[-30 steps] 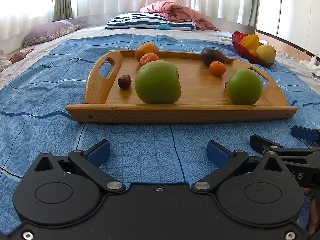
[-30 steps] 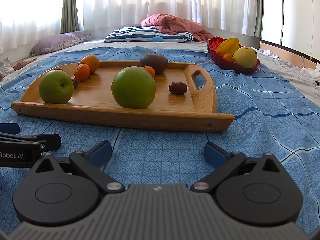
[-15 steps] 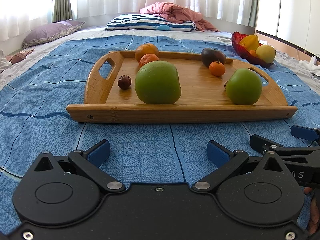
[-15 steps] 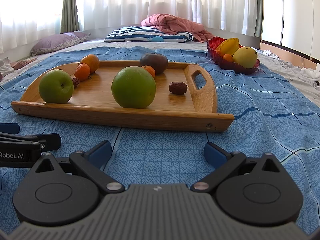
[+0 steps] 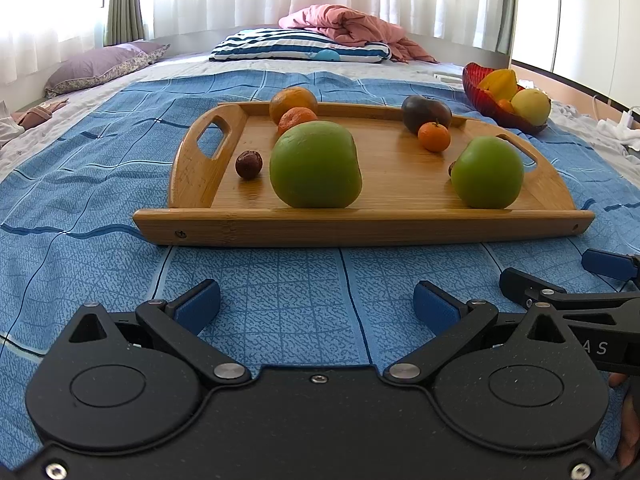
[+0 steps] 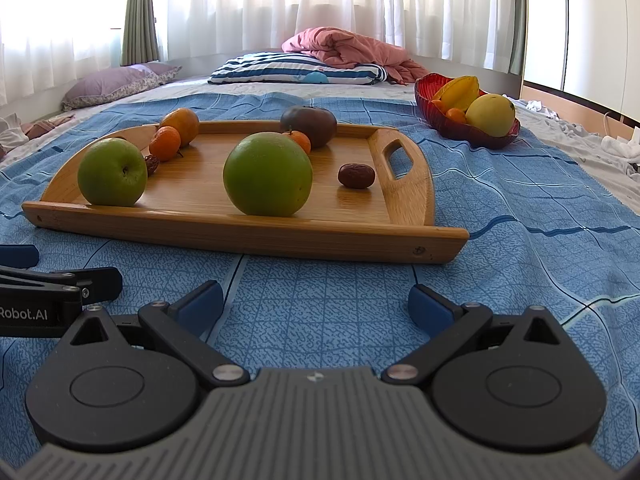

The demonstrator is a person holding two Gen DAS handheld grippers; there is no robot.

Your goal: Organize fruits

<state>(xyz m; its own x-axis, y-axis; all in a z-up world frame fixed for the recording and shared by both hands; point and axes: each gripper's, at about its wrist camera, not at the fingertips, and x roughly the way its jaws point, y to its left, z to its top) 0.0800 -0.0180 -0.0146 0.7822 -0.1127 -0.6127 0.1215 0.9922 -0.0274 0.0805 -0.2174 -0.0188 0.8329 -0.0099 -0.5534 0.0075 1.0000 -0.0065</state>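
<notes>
A wooden tray (image 5: 360,228) (image 6: 248,234) lies on the blue bedspread ahead of both grippers. On it are a big green fruit (image 5: 315,165) (image 6: 267,174), a green apple (image 5: 488,172) (image 6: 112,171), two oranges (image 5: 293,103), a small mandarin (image 5: 433,136), a dark purple fruit (image 5: 426,113) (image 6: 309,121) and brown dates (image 5: 248,164) (image 6: 356,176). A red bowl (image 5: 486,110) (image 6: 452,126) at the far right holds yellow fruit. My left gripper (image 5: 316,306) and right gripper (image 6: 316,304) rest open and empty just short of the tray's near edge.
Beside my left gripper, the right one's fingers (image 5: 560,288) show at the right edge of the left wrist view. A striped pillow (image 6: 296,70), pink blanket (image 6: 344,48) and purple pillow (image 6: 116,84) lie at the bed's far end. White cloth (image 6: 616,148) lies right of the bowl.
</notes>
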